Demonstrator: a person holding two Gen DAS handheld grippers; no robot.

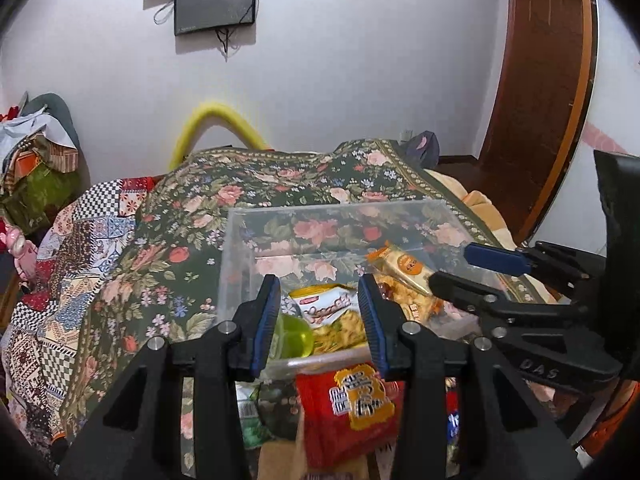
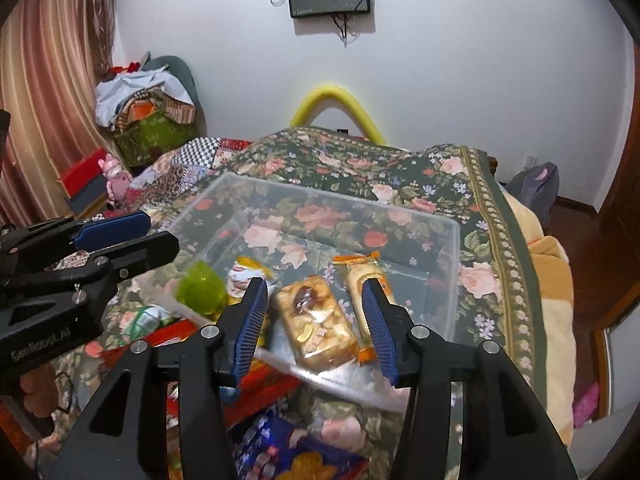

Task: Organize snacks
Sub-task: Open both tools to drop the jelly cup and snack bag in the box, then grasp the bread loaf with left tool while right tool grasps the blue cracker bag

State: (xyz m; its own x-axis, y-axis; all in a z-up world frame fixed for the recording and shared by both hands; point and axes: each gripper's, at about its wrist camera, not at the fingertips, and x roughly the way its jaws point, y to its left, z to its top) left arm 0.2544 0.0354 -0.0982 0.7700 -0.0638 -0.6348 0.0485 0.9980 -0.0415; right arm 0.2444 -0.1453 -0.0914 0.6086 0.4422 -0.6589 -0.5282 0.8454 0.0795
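One big floral bedspread [image 1: 280,184] covers the bed. On it sits a clear plastic box [image 2: 452,248], lid off, upright.

Left gripper [image 1: 320,284] hovers over the box's near-left corner. Its fingers are set a narrow gap apart with nothing between the pads, so it holds nothing.

Right gripper [image 2: 314,286] hovers over the box's near edge, on the right half. Its fingers are a bit wider apart and also empty; the snacks seen between them lie below on the box floor, not touched.

Snacks outside the box, on the bedspread just in front of its near wall:
- red packet [image 1: 352,404] with a yellow label
- blue packet [image 2: 280,448], partly hidden by the right gripper's body

Snacks inside the box, all toward the near side:
- nut-cake packet [image 2: 316,320] in clear wrap, lying flat
- orange-ended bar [image 2: 360,276] just right of it, touching or nearly so, cannot tell
- yellow-white packet [image 1: 328,304] to the left
- green jelly cup [image 2: 200,288] at the near-left corner
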